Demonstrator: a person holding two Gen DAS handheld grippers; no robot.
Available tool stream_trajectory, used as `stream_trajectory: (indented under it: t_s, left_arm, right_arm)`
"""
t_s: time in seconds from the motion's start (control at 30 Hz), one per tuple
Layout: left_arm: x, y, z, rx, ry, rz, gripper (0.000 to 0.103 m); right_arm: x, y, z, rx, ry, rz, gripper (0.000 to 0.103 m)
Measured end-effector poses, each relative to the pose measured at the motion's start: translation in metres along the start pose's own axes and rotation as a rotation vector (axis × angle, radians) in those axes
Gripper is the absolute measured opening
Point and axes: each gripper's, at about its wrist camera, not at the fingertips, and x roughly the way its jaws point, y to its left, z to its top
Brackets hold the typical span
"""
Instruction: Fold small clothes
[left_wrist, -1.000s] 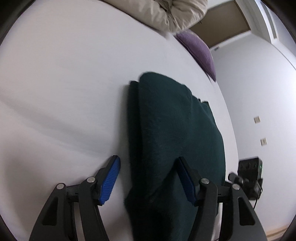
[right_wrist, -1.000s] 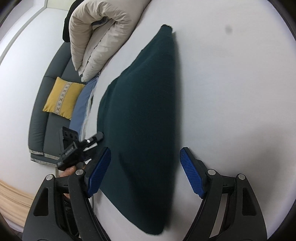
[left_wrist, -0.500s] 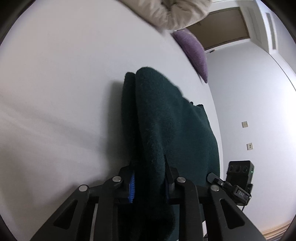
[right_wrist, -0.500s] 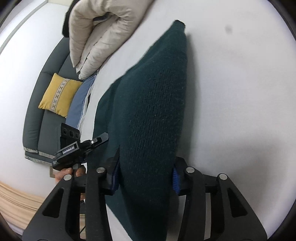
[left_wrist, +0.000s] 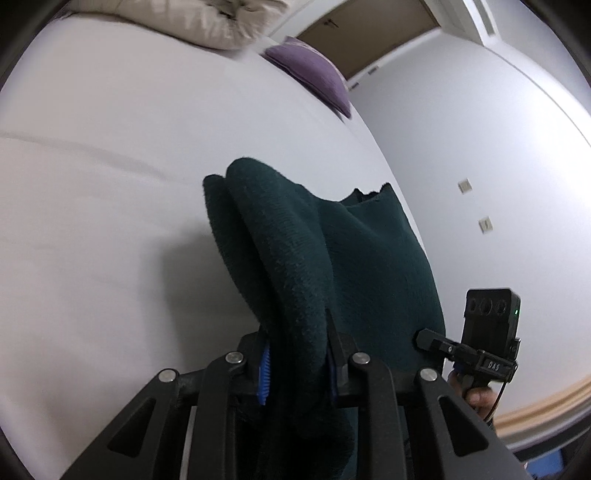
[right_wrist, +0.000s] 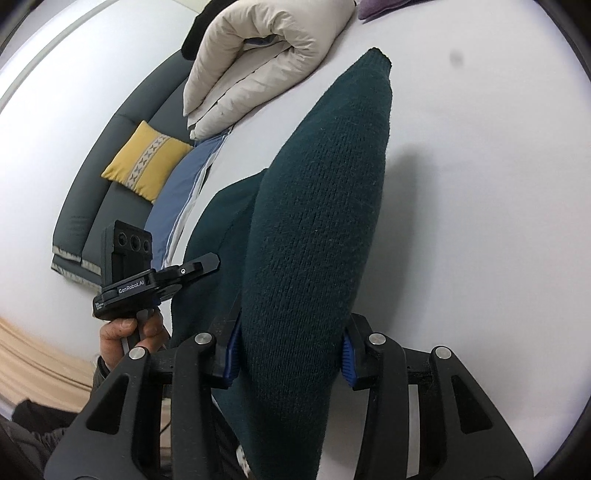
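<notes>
Garment: a dark green knit (right_wrist: 317, 229), thick and coarse-ribbed, already doubled into a long bundle; it fills the centre of the right wrist view and runs from lower centre to mid-frame in the left wrist view (left_wrist: 295, 280).

Location: its near end is raised off the white bed sheet (left_wrist: 110, 166) by both tools; whether the far tip, at upper right of the right wrist view, touches the sheet cannot be told.

Left gripper (left_wrist: 297, 363): pressed in on a fat roll of the knit, blue pads nearly hidden by wool, at bottom centre of its frame.

Right gripper (right_wrist: 290, 354): pinching the same bundle, jaws held partly apart by the bulk of fabric between them, at bottom centre of its frame.

Handling, judged: soft, limp and compressible, moderately light. You can expect it to sag between your two holds and to drape wherever it is unsupported. The fuzzy surface should grip the pads well, so slipping looks unlikely.

Where to hold: keep each pinch on the full thickness of all layers. A hold on the outer layer alone would probably let the inner layers slide out and undo the fold.

Risk, judged: the loose inner edge at centre right of the left wrist view may flop open as you lay the bundle over.

Surroundings: a cream duvet (right_wrist: 255, 62) lies at the top of the right wrist view, well apart from the knit.
</notes>
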Motion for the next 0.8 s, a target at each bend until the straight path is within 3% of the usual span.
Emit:
stream_trajectory:
  t_s: [0.33,0.57,0.67,0.8]
  left_arm:
    - [0.007,-0.038,-0.055,0.056,0.023,-0.011,0.025]
    - [0.057,-0.021,-0.064,0.03,0.067,0.066,0.026]
    - [0.068,-0.007,-0.068,0.005,0.069,0.046,0.03]
    - [0.078,-0.005,-0.067,0.008,0.055,0.051,0.034]
  right_arm:
    - [-0.054,-0.018,-0.077,0.042,-0.051,0.015,0.039]
    - [-0.038,-0.083,-0.101,0.158,-0.042,0.011,0.039]
    - [-0.025,-0.109,-0.106,0.232,-0.045,0.087,0.039]
    - [-0.021,-0.114,-0.109,0.21,-0.045,0.127,0.039]
